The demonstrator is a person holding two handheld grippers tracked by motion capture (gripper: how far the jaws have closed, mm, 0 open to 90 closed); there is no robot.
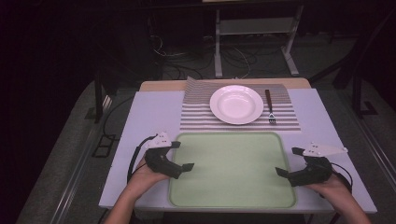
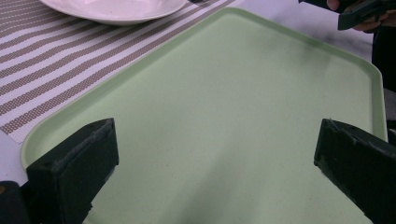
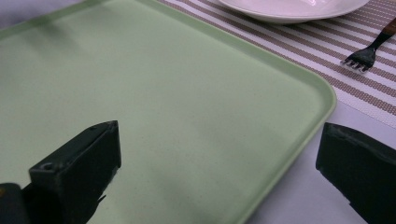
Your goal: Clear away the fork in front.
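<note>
Overhead, the high view shows the left gripper (image 1: 183, 156) and right gripper (image 1: 286, 161) released at opposite sides of the green tray (image 1: 233, 198), which lies bare at the near edge of the surface (image 1: 154, 107). Beyond it, a plate (image 1: 236, 104) and fork (image 1: 270, 107) rest on a striped mat (image 1: 196, 112). Both gripper views crop the plate; the fork's handle is cut off in the right gripper view.

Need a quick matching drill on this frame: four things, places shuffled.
Things:
1. round white ceramic plate
2. dark-handled metal fork
3. pale green plastic tray
4. left gripper

Places:
A. right part of the striped placemat
B. nearest the person, bare
C. over the tray's left edge, open
D. middle of the placemat

Pairs: 1-D, 2-A, 3-B, 4-C
</note>
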